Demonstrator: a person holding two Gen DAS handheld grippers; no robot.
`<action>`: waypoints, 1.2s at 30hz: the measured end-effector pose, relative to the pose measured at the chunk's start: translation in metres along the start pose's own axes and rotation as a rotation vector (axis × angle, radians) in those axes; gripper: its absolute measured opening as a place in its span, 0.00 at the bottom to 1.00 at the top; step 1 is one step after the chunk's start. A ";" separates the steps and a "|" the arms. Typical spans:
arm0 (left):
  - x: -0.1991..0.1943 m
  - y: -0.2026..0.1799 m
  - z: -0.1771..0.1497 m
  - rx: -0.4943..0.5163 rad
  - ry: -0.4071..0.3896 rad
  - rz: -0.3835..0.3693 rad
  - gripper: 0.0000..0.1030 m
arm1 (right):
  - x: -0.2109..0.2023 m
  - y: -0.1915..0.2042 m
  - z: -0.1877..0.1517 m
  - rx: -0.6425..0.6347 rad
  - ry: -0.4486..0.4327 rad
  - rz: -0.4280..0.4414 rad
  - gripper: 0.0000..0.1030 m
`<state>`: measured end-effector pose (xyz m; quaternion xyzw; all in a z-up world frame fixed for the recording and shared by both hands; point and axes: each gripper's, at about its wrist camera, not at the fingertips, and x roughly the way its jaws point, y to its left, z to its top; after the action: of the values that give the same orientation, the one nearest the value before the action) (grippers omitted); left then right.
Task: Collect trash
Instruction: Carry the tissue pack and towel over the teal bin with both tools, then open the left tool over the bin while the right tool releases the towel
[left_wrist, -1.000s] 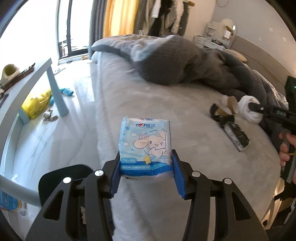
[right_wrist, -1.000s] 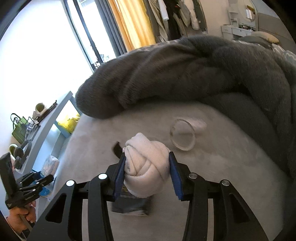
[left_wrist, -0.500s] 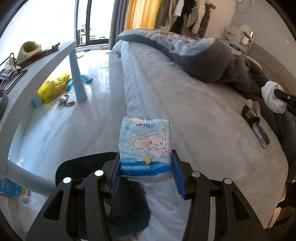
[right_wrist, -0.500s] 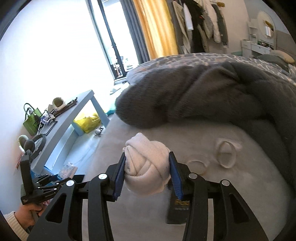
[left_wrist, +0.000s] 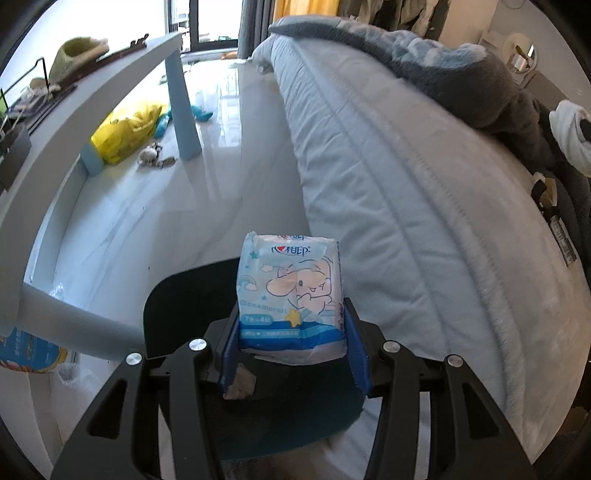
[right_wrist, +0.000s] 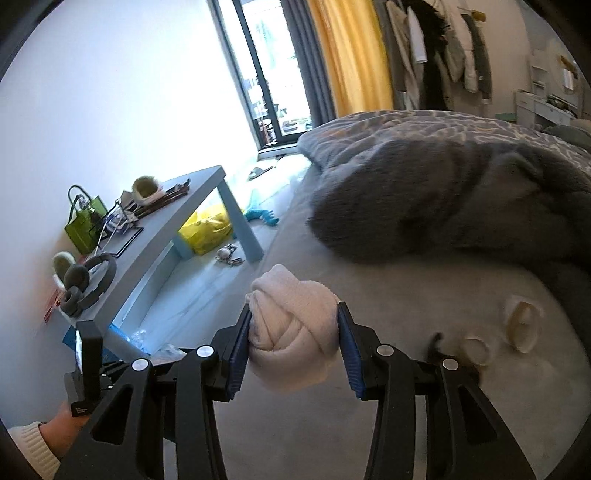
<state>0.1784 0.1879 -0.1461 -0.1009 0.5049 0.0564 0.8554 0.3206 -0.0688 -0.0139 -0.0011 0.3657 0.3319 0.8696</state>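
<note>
- My left claw (left_wrist: 291, 347) pinches a tissue pack (left_wrist: 291, 295) low on its two sides, directly above a dark bin (left_wrist: 192, 295) on the floor beside the bed (left_wrist: 424, 221).
- I judge the pack light and soft, with slick film; a grip across the wide faces squashes it, so the side hold suits it.
- My right claw (right_wrist: 293, 350) is pressed onto a rolled white cloth wad (right_wrist: 295, 332), held above the bed.
- The wad looks light, spongy and grippy; a pinch across its middle should keep it from unrolling.
- Further right on the bed lie pale tape rings (right_wrist: 521, 325), likely light, stiff and thin-walled; I would take one across its rim.
</note>
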 end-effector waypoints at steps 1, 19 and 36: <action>0.001 0.004 -0.001 -0.002 0.010 -0.001 0.51 | 0.003 0.005 0.001 -0.009 0.003 0.003 0.44; 0.055 0.061 -0.042 -0.045 0.318 -0.008 0.51 | 0.074 0.120 -0.005 -0.138 0.107 0.139 0.44; 0.029 0.090 -0.044 -0.065 0.291 -0.064 0.65 | 0.155 0.185 -0.040 -0.216 0.290 0.174 0.44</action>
<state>0.1371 0.2657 -0.2028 -0.1519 0.6179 0.0304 0.7709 0.2679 0.1551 -0.0970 -0.1105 0.4478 0.4397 0.7707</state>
